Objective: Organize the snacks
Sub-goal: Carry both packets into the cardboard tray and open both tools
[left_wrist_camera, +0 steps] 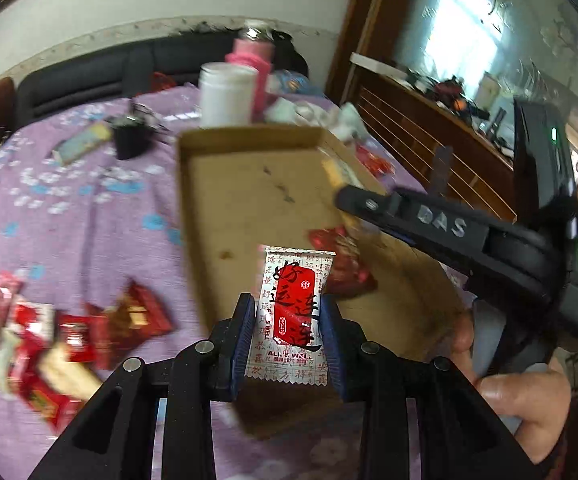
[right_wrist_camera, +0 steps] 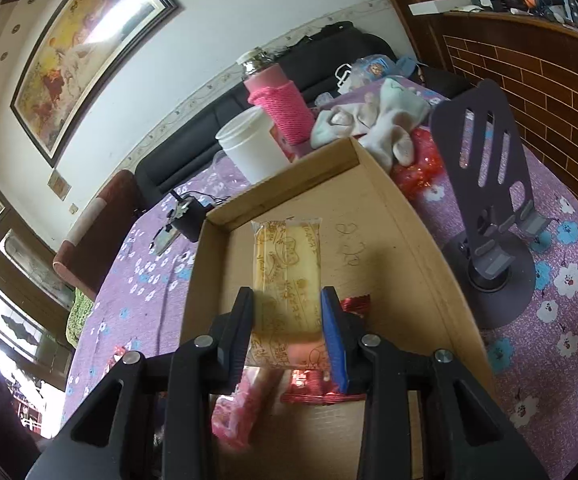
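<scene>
My left gripper is shut on a red-and-white snack packet and holds it over the near end of a shallow cardboard box. My right gripper is shut on a yellow wafer packet and holds it above the same box. The right gripper also shows in the left wrist view, over the box's right side. A red packet lies in the box. More red packets lie under my right gripper.
A pile of red snack packets lies on the purple flowered tablecloth left of the box. A white jar, a pink-sleeved bottle, white socks and a grey phone stand surround the box.
</scene>
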{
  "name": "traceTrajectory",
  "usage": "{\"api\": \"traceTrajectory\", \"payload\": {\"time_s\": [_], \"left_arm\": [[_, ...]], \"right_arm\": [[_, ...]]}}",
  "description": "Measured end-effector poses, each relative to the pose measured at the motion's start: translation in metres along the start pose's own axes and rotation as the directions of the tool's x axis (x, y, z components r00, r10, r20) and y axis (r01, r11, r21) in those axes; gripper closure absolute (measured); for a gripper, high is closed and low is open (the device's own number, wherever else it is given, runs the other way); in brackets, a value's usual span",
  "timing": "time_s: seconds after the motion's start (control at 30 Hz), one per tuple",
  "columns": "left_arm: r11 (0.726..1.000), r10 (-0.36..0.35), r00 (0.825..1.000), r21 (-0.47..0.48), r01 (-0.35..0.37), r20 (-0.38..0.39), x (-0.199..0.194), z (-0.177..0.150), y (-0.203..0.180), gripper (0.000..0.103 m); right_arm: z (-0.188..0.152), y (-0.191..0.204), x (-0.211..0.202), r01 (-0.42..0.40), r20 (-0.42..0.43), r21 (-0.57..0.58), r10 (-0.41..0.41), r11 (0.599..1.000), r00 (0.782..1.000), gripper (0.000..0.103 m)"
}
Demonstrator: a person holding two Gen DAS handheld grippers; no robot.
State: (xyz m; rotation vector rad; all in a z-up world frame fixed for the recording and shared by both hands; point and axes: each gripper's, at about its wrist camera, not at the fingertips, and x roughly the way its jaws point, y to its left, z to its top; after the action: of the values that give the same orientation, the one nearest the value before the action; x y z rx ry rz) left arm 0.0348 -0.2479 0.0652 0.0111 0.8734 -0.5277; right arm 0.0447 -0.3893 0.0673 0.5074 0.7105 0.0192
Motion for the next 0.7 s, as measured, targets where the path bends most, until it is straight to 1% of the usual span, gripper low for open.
{"api": "traceTrajectory", "payload": {"time_s": [0.13, 0.27, 0.37, 0.7], "left_arm": [[0.999, -0.003, 1.0, 0.037, 0.004, -0.025, 0.014, -0.01, -0.009, 0.069], [0.999, -0.008, 0.999, 0.035, 0.01, -0.054, 0.024, -0.017, -0.004, 0.069], [0.999, -0.011, 0.999, 0.044, 0.013, -0.046, 0.025, -0.019, -0.004, 0.069], [0.999, -0.016, 0.999, 0.037, 0.018, -0.041, 0.022, -0.021, -0.003, 0.069]], "right_arm": [[-0.004, 0.001, 0.004, 0.004, -0.019, -0.006, -0.004, 1.0, 1.0, 0.07], [-0.007, 0.007, 0.008, 0.02, -0.031, -0.032, -0.021, 0.999, 0.999, 0.07], [-0.009, 0.008, 0.011, 0.035, -0.036, -0.042, -0.037, 0.999, 0.999, 0.07], [-0.012, 0.009, 0.016, 0.048, -0.054, -0.056, -0.051, 0.997, 0.997, 0.069]]}}
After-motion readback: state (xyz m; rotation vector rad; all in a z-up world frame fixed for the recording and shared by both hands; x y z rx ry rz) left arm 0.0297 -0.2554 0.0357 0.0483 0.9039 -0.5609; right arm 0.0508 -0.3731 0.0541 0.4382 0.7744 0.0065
